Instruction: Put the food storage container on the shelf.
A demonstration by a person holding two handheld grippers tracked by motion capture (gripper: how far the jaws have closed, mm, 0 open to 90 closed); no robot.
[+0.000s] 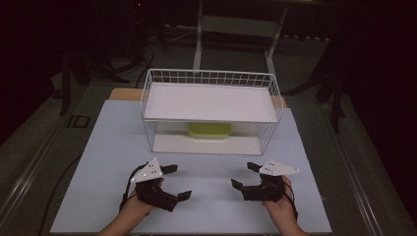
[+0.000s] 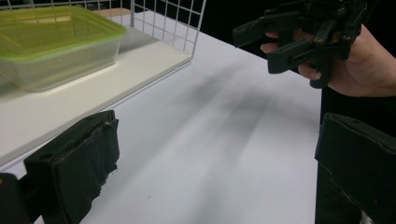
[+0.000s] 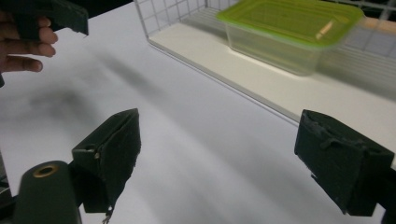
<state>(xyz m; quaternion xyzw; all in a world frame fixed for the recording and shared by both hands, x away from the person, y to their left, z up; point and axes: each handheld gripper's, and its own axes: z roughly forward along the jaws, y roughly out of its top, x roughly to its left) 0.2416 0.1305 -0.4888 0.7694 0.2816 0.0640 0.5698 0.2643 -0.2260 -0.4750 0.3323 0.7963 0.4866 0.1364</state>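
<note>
Both grippers hovered low over the near part of the white table (image 1: 113, 147), jaws spread wide and holding nothing: the left gripper (image 1: 176, 182) and the right gripper (image 1: 246, 175) faced each other. The green-lidded container (image 1: 210, 131) sat on the lower shelf of the wire rack (image 1: 268, 93), straight ahead, between the two and about equally far from each. Its long axis ran left to right across the table, so a reach forward under the upper shelf looked needed.

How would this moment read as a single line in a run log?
left gripper: open, empty | right gripper: open, empty | container: green lid on, lower shelf of wire rack | contact: none
</note>
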